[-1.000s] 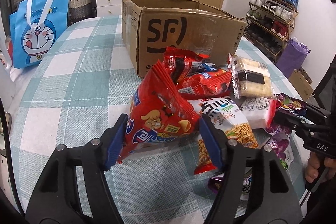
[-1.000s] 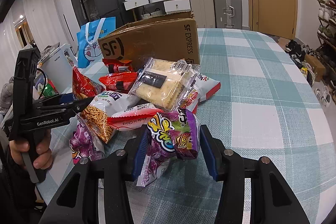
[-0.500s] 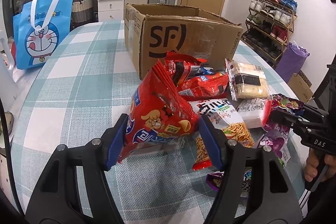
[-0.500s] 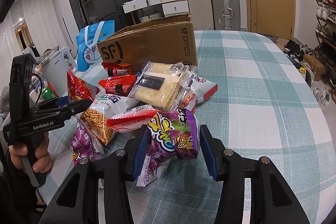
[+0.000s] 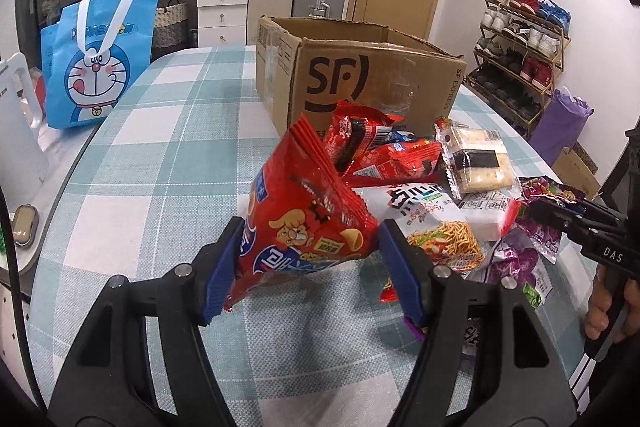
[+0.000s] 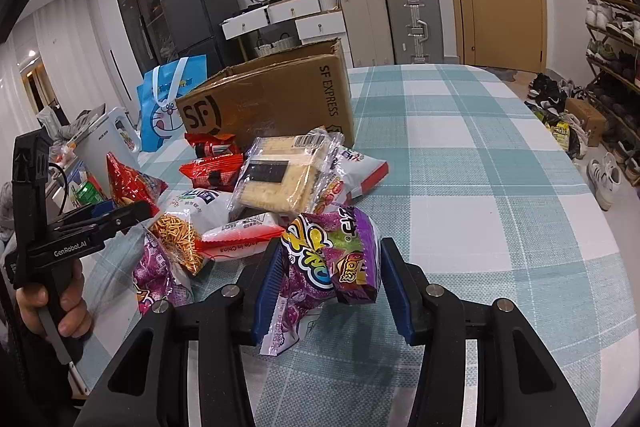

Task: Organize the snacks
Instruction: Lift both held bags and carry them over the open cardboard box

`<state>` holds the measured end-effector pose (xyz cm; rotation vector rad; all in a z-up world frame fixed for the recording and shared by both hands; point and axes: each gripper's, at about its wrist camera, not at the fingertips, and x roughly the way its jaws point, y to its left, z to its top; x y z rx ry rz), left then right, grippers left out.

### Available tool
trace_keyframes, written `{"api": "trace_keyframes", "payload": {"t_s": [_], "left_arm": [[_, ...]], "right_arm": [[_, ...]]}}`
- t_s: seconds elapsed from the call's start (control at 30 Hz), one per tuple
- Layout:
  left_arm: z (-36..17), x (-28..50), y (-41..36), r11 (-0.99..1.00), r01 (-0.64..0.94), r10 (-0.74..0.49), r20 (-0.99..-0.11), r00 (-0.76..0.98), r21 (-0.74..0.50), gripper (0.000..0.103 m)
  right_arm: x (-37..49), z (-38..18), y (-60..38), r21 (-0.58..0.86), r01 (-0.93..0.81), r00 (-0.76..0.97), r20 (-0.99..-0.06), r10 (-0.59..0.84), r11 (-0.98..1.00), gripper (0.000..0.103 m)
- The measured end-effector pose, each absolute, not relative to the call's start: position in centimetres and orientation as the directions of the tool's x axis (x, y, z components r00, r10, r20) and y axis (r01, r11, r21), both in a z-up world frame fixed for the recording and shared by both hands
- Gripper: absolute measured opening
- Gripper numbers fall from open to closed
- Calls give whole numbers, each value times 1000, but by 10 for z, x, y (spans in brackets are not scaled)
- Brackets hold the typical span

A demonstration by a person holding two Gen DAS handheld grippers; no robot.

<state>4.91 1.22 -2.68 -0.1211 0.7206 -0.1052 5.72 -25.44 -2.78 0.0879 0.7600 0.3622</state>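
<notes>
1. The left tool clamps a red chip bag between its blue pads, the bag's lower end raised clear of the checked tabletop.
2. The right tool grips a purple snack bag the same way, the bag hanging crumpled just above the cloth.
3. Between the two lies the snack pile: a white noodle-snack bag, a clear pack of crackers, small red packets and a second purple bag, overlapping one another.
4. An open SF cardboard box stands upright right behind the pile, its front face near the red packets.
5. A blue cartoon tote bag stands beyond the tabletop's left edge, well apart from the snacks.
6. Suitcases and a shoe rack line the room behind.
</notes>
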Motion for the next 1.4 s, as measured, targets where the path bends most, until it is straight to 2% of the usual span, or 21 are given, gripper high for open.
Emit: {"api": "trace_keyframes", "payload": {"t_s": [0.5,0.77,1.4], "left_arm": [[-3,39,11,987,64,-143,-611,778,-149,65],[9,44,5,985,75,-153,-594,790,-153,65],[62,76,-18,987,103,-155,-529,835,-127,65]], "right_arm": [[47,-13,-273,182,-223,733,-616,288,958,48],[47,4,-278,236,-236,759,-561,330,943,48],[85,58,-241,264,-352,764,-472,439,898,48]]}}
